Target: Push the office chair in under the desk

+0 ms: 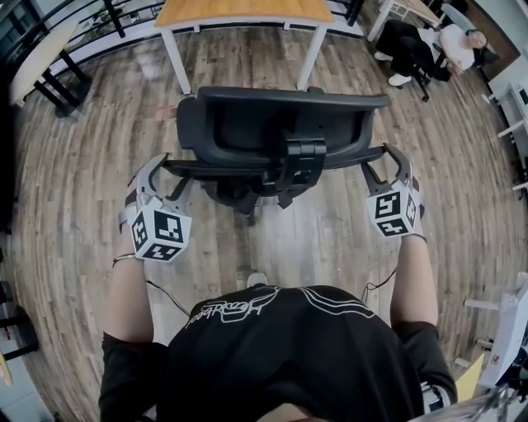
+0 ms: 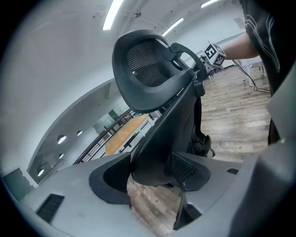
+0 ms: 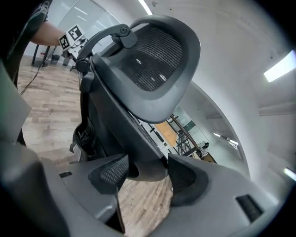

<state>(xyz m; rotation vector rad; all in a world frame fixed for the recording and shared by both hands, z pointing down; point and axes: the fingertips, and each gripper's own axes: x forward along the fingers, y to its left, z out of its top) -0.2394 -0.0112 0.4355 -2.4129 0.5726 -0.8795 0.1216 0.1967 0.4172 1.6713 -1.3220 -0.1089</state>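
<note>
A black office chair (image 1: 280, 124) stands a short way out from the wooden desk (image 1: 247, 10), its backrest towards me. My left gripper (image 1: 171, 175) straddles the left edge of the backrest (image 2: 155, 157). That edge lies between the pads (image 2: 108, 178), close to both, with no squeeze that I can see. My right gripper (image 1: 382, 163) straddles the right edge of the backrest (image 3: 148, 162) the same way. Its jaws stand spread wide and the pads (image 3: 111, 173) flank the edge. The headrest (image 3: 157, 60) rises above both grippers.
Wood-plank floor (image 1: 82, 165) lies all around the chair. White desk legs (image 1: 176, 62) frame the gap under the desk. A seated person (image 1: 433, 45) is at the far right. Black railings (image 1: 58, 82) and another table are at the far left. White furniture (image 1: 503, 330) stands at my right.
</note>
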